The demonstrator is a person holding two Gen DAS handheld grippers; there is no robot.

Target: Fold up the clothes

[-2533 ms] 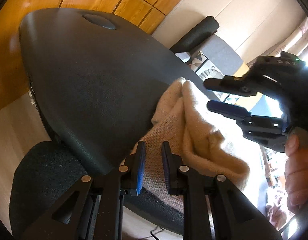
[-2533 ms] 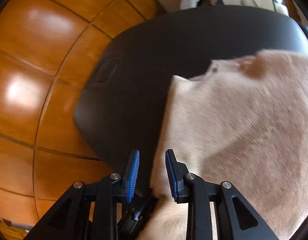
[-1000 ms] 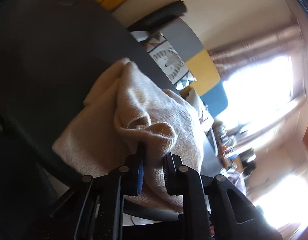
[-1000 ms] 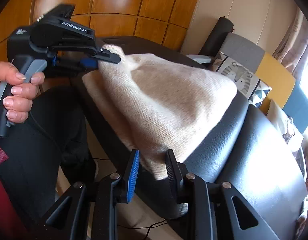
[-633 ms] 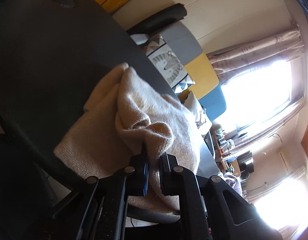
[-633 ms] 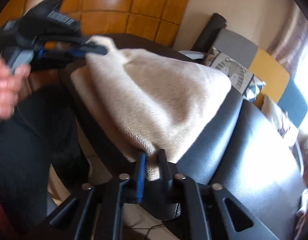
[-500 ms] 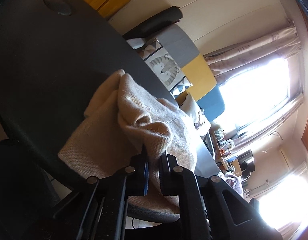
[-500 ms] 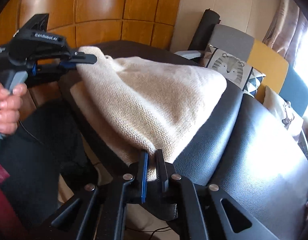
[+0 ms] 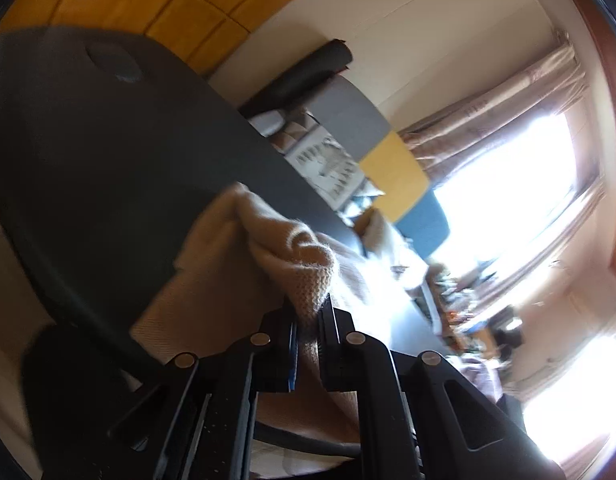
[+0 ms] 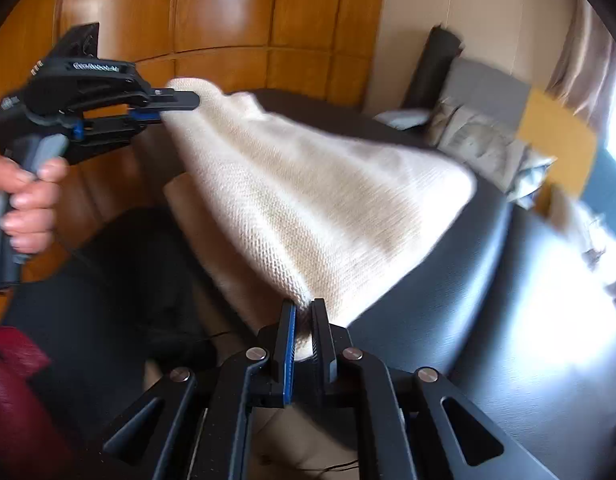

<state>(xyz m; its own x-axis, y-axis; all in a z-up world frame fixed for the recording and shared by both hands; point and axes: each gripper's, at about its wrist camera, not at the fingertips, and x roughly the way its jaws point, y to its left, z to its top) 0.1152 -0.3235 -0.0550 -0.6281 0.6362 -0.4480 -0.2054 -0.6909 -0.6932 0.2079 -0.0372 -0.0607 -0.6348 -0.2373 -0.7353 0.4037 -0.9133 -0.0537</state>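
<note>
1. The cream knitted garment (image 10: 308, 208) lies over the near edge of a round black worktop (image 10: 508, 320), and part of it is lifted off the surface.
2. The right tongs (image 10: 303, 320) are closed narrowly on a lower corner of the garment; the knit is pinched between the blue pad and the black pad. Their jaws have just been closing on this corner.
3. The left tongs (image 10: 175, 106), seen from the right wrist camera, grip another corner of the garment, higher and to the left in that view. A hand (image 10: 23, 200) holds their handle.
4. In the left wrist view the left tongs (image 9: 308, 320) are also almost shut, and a bunched fold of the garment (image 9: 299, 264) stands up between the fingers.
5. The cloth is stretched between the two tongs, so it makes a sloping sheet above the worktop (image 9: 107, 160).
6. Behind the worktop there is a sofa with grey, yellow and blue parts (image 9: 388, 160) and a patterned cushion (image 10: 476, 140).
7. Wooden wall panels (image 10: 227, 20) are at the back, and a bright window with curtains (image 9: 508, 184) is at the right side.
</note>
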